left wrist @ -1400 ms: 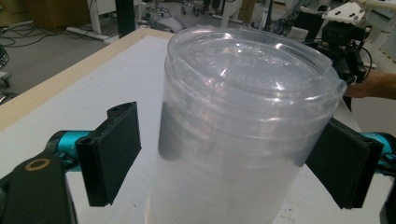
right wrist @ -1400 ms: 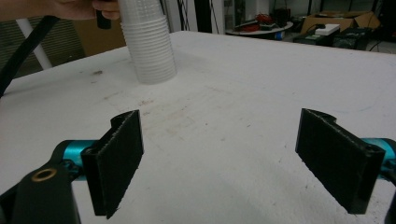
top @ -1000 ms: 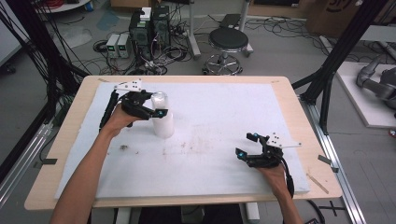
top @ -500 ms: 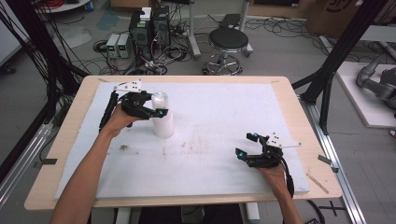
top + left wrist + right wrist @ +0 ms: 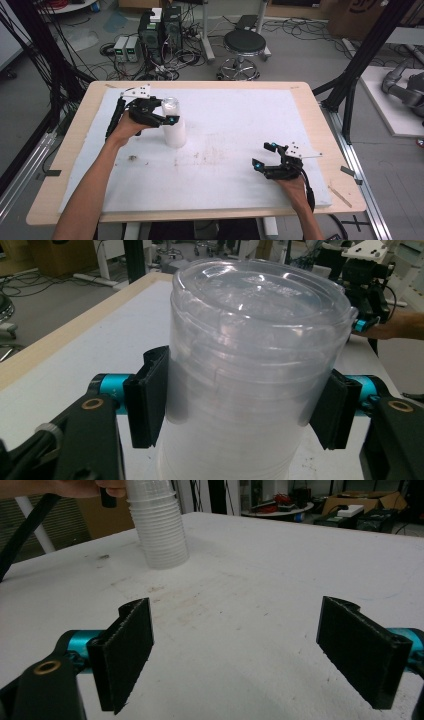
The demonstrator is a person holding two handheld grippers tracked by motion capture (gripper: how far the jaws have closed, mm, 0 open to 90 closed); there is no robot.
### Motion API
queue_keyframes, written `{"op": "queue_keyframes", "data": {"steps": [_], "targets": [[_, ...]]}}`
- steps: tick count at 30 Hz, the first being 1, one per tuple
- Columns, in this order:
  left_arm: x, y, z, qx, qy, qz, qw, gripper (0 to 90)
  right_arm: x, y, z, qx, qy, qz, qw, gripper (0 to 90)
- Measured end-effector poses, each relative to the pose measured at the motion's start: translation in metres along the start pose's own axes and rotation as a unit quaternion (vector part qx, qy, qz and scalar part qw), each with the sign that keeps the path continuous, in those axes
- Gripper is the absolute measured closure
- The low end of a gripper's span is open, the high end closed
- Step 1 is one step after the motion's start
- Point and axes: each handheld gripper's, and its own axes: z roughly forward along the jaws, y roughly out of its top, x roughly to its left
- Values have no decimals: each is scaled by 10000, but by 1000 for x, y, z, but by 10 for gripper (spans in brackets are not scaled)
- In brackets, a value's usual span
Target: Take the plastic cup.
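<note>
while the right gripper point(image 5: 269, 159) rests with jaws spread wide over bare white mat, nothing between them, the left gripper point(image 5: 159, 116) has its jaws clamped on the top of the upside-down stack of clear plastic cups point(image 5: 250, 370), standing on the desk point(image 5: 320, 107). next move, likely: lift the top cup straight up, squeezing gently so the rest stay down.

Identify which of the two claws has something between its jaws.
The left claw: its jaws press on both sides of the stack of clear plastic cups standing on the white table cover. The right claw is open, with nothing between its jaws.
</note>
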Motion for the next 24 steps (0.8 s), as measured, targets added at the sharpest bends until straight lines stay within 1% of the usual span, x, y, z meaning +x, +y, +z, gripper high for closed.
{"op": "queue_keyframes", "data": {"steps": [3, 6, 7, 8, 10, 15, 18, 20, 24], "targets": [[-1, 6, -2, -13, 20, 13, 10000, 341, 0, 0, 0, -9, -11, -26, 10000, 147], [-1, 16, -5, -12, 29, 78, 10000, 344, 0, 0, 0, -8, -15, -28, 10000, 147], [-2, 19, -6, -42, 65, 110, 9999, 344, 0, 0, 0, 15, -5, 12, 10000, 147], [-2, 23, -8, -77, 64, 113, 9999, 346, 0, 0, 0, 14, -7, -3, 10000, 147], [-2, 30, -12, -59, 115, 132, 9998, 348, 0, 0, 0, 16, -2, -17, 10000, 147], [-4, 49, -20, -90, 165, 222, 9996, 348, 0, 0, 0, 11, -3, -29, 10000, 147], [-6, 61, -23, -84, 208, 302, 9993, 349, 0, 0, 1, 11, -4, -34, 10000, 147], [-7, 69, -25, -84, 224, 310, 9992, 349, 0, 0, 1, 15, -5, -30, 10000, 147], [-10, 84, -28, -82, 265, 396, 9988, 351, 0, 0, 1, 14, -2, -34, 10000, 147]]}}
